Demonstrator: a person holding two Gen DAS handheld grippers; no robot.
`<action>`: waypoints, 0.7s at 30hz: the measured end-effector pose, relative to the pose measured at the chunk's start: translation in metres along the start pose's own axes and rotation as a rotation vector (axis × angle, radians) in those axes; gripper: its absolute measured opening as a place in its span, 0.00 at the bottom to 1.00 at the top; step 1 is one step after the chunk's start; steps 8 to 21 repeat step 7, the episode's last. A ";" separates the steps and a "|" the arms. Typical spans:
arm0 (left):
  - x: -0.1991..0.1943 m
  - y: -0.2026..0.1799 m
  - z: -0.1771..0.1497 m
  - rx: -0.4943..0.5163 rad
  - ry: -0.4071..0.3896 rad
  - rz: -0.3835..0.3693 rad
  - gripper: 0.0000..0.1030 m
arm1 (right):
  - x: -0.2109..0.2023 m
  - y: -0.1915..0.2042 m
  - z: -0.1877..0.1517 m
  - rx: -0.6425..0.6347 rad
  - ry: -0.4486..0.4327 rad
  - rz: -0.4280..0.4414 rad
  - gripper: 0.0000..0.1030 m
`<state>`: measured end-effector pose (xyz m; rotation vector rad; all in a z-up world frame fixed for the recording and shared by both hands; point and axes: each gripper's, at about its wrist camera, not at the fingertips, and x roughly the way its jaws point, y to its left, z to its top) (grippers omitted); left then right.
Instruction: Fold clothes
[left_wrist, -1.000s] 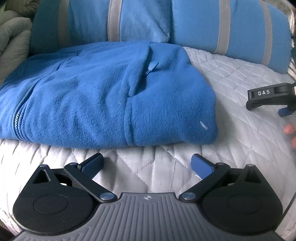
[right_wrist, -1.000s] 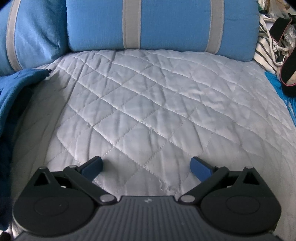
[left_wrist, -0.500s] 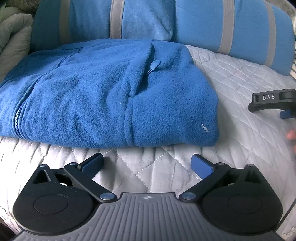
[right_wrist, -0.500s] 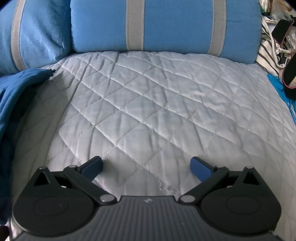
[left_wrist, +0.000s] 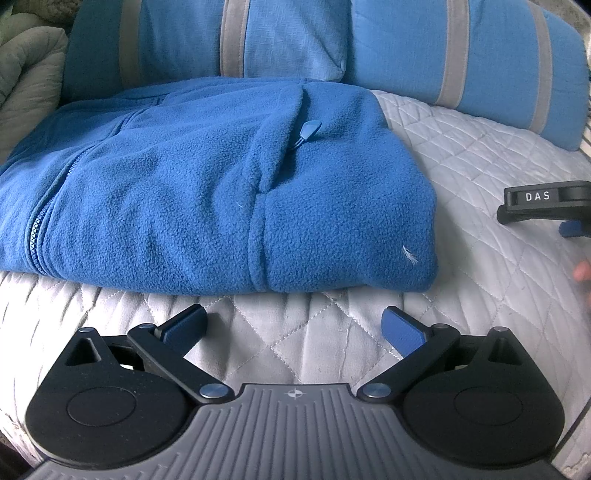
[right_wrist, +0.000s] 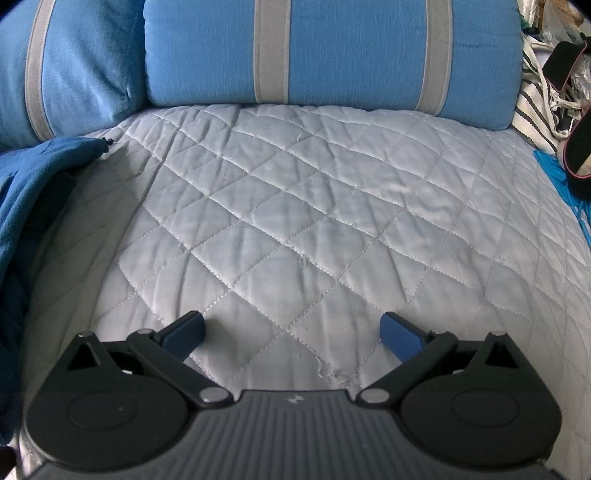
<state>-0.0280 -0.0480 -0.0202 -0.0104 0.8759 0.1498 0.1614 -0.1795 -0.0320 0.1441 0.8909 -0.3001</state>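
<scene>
Two low wrist views facing the pillows at 12 o'clock

Left looks closely over the folded fleece (left_wrist: 221, 192); right sees its edge at 9 o'clock, sharing the quilt (right_wrist: 314, 229).

My left gripper (left_wrist: 293, 328) and right gripper (right_wrist: 293, 326) share black linkage arms, round black discs, silver pivot screws, blue pads (left_wrist: 402, 330), ribbed grey bases; one bears white "DAS" lettering.
</scene>
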 end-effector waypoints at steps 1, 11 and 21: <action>0.000 0.000 0.000 0.000 0.000 0.000 1.00 | 0.000 0.000 0.000 0.000 -0.001 0.000 1.00; 0.000 0.000 0.001 -0.003 0.003 0.000 1.00 | 0.000 0.000 0.000 -0.001 -0.003 0.000 1.00; 0.000 0.000 0.001 -0.003 0.003 0.000 1.00 | 0.000 0.000 0.000 -0.001 -0.003 0.000 1.00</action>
